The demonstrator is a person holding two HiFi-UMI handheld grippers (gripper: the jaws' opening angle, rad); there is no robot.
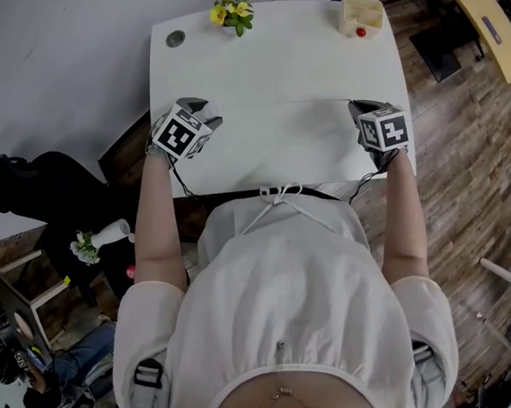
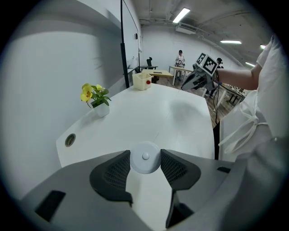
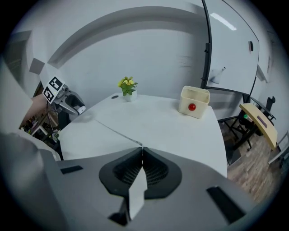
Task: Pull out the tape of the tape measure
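1. Over the bench [image 1: 276, 59], my left claw [image 2: 145, 154] squeezes the little round tape measure [image 2: 145, 163].
2. My right claw [image 3: 142, 153] is pinched shut on its thin tape [image 3: 110, 131].
3. I think the tape is light, bendy and slippery, so hold its end tight.

The counter [image 1: 274, 77] is smooth matt white, the round tape measure [image 2: 145, 161] looks like smooth pale plastic, the left hand-held gripper [image 2: 145, 155] has dark mesh-textured pads [image 2: 118, 170], and the floor [image 1: 473, 128] is grainy wood.
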